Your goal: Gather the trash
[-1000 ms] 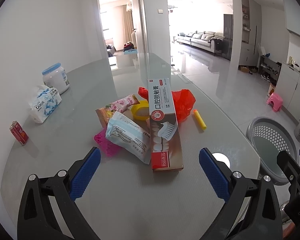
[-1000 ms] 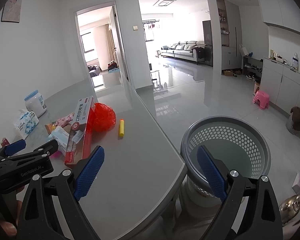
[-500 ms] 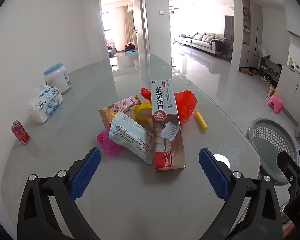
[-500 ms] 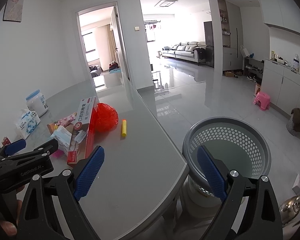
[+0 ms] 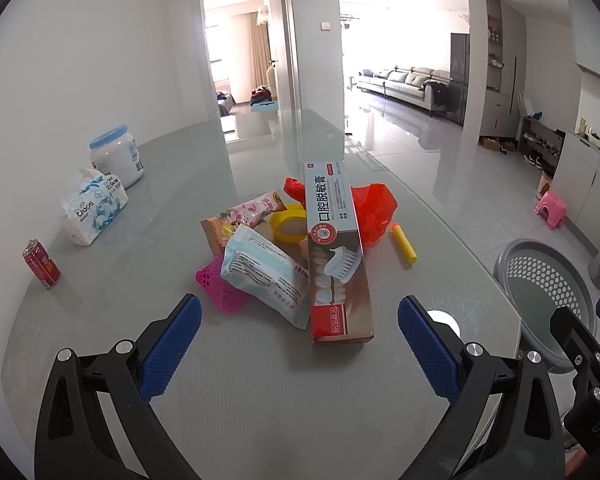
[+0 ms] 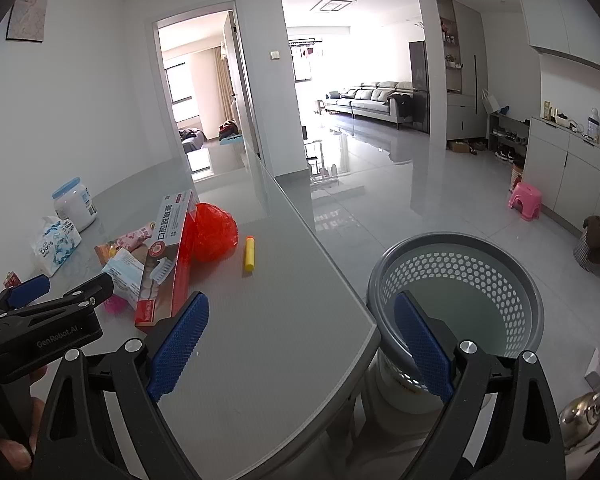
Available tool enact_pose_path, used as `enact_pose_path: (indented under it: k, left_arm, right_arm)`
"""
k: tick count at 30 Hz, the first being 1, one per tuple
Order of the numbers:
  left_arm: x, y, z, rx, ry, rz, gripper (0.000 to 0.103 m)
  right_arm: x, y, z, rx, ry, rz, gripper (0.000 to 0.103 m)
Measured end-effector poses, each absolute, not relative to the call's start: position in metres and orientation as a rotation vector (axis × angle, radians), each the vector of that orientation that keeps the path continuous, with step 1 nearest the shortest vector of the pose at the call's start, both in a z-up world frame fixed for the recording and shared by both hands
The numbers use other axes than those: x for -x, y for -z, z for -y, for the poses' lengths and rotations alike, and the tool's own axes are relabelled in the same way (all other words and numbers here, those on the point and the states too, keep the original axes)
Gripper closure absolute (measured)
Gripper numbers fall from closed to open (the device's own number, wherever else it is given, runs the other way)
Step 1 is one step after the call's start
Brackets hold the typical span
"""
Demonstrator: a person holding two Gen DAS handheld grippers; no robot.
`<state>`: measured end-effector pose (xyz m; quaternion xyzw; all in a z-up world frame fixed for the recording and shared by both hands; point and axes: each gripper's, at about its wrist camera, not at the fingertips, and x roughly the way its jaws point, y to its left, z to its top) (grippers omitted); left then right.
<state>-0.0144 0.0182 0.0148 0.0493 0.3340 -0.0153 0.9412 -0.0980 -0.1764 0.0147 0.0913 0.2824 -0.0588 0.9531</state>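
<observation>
A heap of trash lies mid-table: a long toothpaste box [image 5: 337, 257] [image 6: 167, 256], a pale blue wipes packet [image 5: 265, 274], a pink mesh scrap [image 5: 219, 289], a red plastic bag [image 5: 373, 210] [image 6: 213, 230], a yellow ring [image 5: 289, 224], snack wrappers [image 5: 244, 216] and a yellow tube [image 5: 404, 241] [image 6: 250, 253]. My left gripper [image 5: 299, 350] hovers open just short of the box's near end. My right gripper [image 6: 300, 346] is open over the table's corner, empty. The grey perforated bin [image 6: 460, 304] [image 5: 548, 292] stands beside the table at right.
On the table's left side are a tissue pack [image 5: 94, 206], a white jar with a blue lid [image 5: 116, 156] and a red can [image 5: 41, 264]. The glass table edge [image 6: 340, 276] curves beside the bin. A pink stool [image 6: 525, 201] is on the floor beyond.
Both views have drifted slightly: the trash heap sits a little further right and lower in the left wrist view. Both grippers stay open.
</observation>
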Motion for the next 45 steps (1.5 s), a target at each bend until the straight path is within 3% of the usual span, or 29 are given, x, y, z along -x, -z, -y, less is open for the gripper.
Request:
enact_pose_path:
  k: [34,45]
  left_arm:
    - [0.015,-0.012,-0.022,-0.087,0.026,-0.69,0.006]
    - [0.006,0.008,-0.065,-0.043,-0.082,-0.734,0.006]
  right_arm:
    - [0.096,-0.011,0.173,-0.186,0.116,-0.574,0.013]
    - [0.073,0.001,0.166,-0.193,0.06,-0.607,0.013]
